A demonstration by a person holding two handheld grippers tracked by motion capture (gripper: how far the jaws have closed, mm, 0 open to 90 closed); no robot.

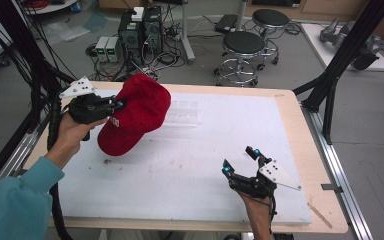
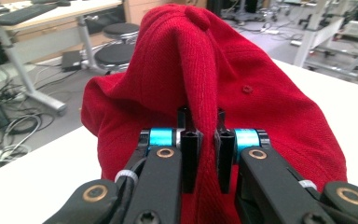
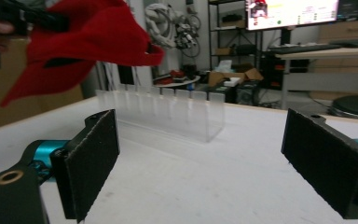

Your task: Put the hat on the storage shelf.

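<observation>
High view: the left gripper (image 1: 116, 105) holds the red cap (image 1: 136, 114) lifted over the tabletop's (image 1: 190, 165) far left corner. Left gripper view: jaws clenched on a cap fold. Right gripper view: the right gripper (image 3: 205, 158) gapes, released, facing a clear rack (image 3: 168, 112).

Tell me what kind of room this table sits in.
Most likely a robotics or computer lab: computer towers with tangled cables stand on the floor behind the table, round stools wait nearby, and a large monitor hangs over a cluttered desk.
</observation>
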